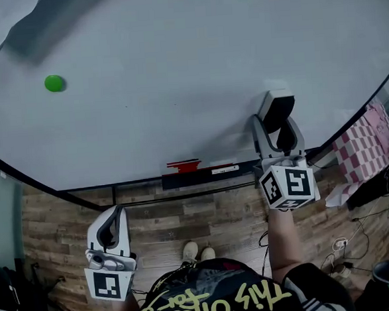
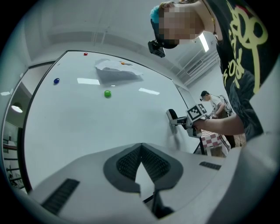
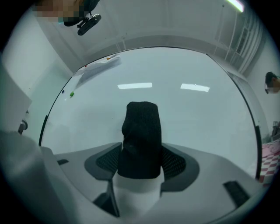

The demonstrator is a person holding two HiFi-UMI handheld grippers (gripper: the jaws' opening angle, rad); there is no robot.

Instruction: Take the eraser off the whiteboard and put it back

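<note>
Fingers [image 3: 176,162] of the right gripper [image 1: 279,117] are clamped on the eraser [image 3: 141,135], which sits against the whiteboard [image 1: 176,86] near its lower edge. The left gripper [image 1: 113,220] hangs below that edge, jaws together.

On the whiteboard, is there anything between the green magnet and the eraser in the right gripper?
Nothing. In the head view the whiteboard is bare between the green magnet and the eraser held by the right gripper.

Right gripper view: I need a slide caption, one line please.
Right tool grips a white block eraser with black felt, facing the glossy white whiteboard.
</note>
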